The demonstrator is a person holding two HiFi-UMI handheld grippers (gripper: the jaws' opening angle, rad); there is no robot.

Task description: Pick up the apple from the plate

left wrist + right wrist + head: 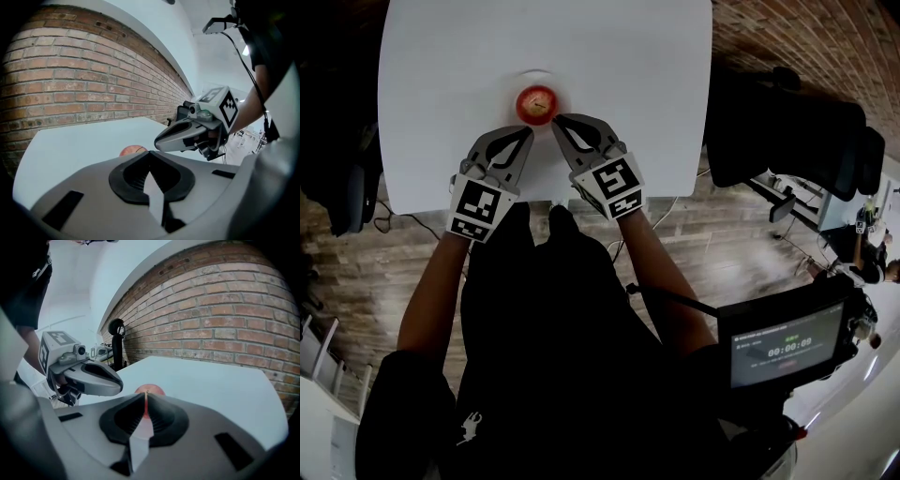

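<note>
Head camera sits high, looking steeply down on the white table (431,112) from well back. Each gripper camera rides low, right behind its own jaws, skimming the tabletop toward the brick wall (70,79). All three share the apple (536,104). The left gripper view also catches the right gripper (157,142), and the right gripper view catches the left gripper (119,385).

Looking along the left gripper (149,154), only the crown of the apple (133,150) shows; the rest sits behind that gripper's own body. The right gripper (144,397) likewise covers the apple's lower half in its view. From above, the plate (536,75) is just a faint white rim on the white table (628,84), whose far edge the picture's top cuts off. The print on the screen (786,349) is too blurred to read.
</note>
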